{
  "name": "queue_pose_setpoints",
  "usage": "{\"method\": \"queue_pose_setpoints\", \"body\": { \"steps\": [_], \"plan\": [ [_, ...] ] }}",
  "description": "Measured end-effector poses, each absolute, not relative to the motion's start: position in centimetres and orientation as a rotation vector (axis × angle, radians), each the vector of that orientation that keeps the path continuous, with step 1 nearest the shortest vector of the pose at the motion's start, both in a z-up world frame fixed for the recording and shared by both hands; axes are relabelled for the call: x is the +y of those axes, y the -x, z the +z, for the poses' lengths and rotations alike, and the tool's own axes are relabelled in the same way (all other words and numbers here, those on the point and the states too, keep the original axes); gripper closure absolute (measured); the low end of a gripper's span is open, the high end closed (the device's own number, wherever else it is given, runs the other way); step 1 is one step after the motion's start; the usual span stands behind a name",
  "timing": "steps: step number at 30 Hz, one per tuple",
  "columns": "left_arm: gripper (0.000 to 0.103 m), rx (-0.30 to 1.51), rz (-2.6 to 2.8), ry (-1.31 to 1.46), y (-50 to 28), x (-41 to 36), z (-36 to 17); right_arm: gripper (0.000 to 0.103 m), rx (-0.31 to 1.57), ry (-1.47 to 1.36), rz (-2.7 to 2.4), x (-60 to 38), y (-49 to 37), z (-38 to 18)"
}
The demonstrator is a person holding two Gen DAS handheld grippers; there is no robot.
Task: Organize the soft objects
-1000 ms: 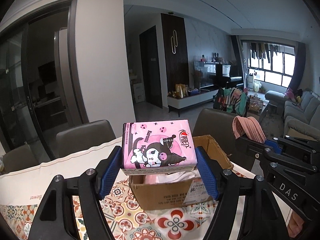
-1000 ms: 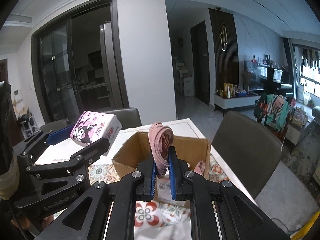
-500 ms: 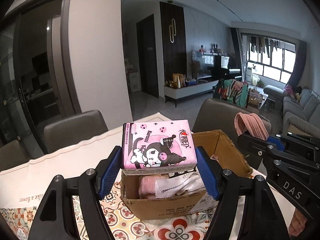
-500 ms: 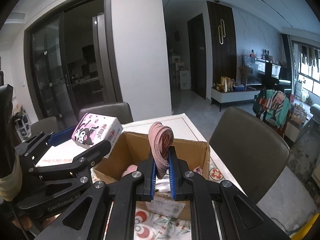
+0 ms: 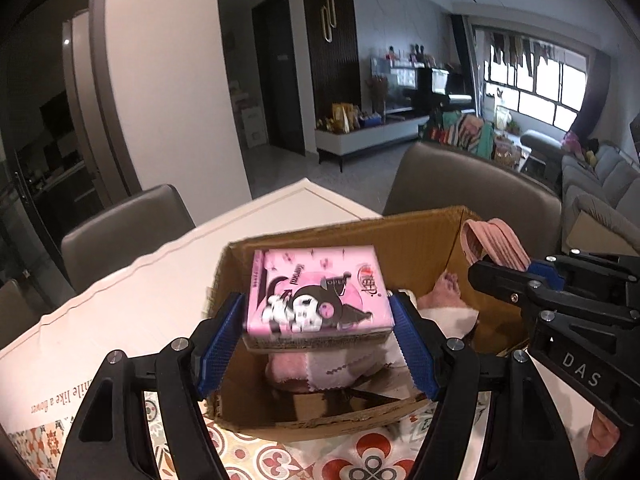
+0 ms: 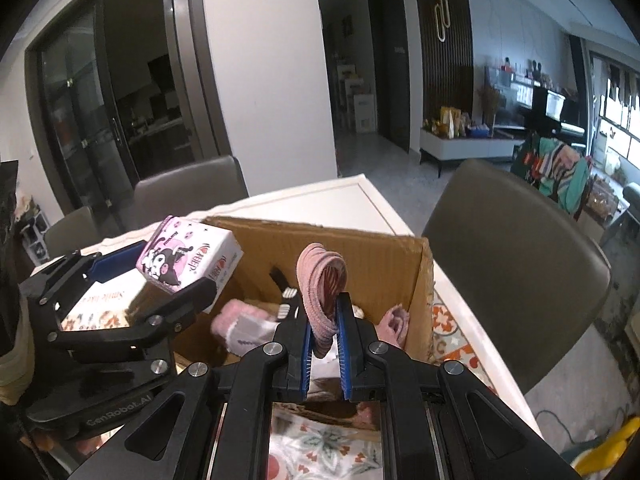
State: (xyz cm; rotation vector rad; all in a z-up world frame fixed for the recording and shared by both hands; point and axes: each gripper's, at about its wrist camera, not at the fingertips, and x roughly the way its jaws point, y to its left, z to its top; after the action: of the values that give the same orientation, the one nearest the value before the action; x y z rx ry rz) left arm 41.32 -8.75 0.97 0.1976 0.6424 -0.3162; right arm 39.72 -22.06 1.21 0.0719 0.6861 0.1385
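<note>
Nearest: left gripper (image 5: 318, 330), blue pads clamped on both sides of pink tissue pack (image 5: 316, 296), held above open cardboard box (image 5: 424, 236). Right gripper (image 6: 324, 336), jaws pinched tight on folded pink cloth (image 6: 322, 280), over same box. Inside box: pink and white soft items (image 6: 244, 326). Beyond: white table (image 5: 160, 280), grey chairs (image 6: 516, 264).

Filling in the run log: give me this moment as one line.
left gripper: shut on tissue pack | right gripper: shut on pink cloth | both over cardboard box | box holds soft items
</note>
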Motion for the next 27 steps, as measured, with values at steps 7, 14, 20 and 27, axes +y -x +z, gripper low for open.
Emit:
{"method": "queue_pose_setpoints", "body": {
  "steps": [7, 14, 20, 27],
  "plan": [
    [0.022, 0.632, -0.296, -0.21, -41.2, -8.7, 0.8, 0.074, 0.721, -0.069, 0.133, -22.4, -40.2, 0.6],
    [0.02, 0.624, -0.254, -0.201, -41.1, -8.1, 1.0, 0.071, 0.719, -0.059, 0.128, -22.1, -40.0, 0.7],
    [0.02, 0.605, -0.241, -0.195, -39.6, -7.5, 1.5, 0.071, 0.704, -0.057, 0.122, -21.7, -39.4, 1.0],
    [0.018, 0.568, -0.224, -0.178, -36.9, -7.0, 3.5, 0.071, 0.667, -0.061, 0.103, -21.5, -37.0, 2.1]
  ]
}}
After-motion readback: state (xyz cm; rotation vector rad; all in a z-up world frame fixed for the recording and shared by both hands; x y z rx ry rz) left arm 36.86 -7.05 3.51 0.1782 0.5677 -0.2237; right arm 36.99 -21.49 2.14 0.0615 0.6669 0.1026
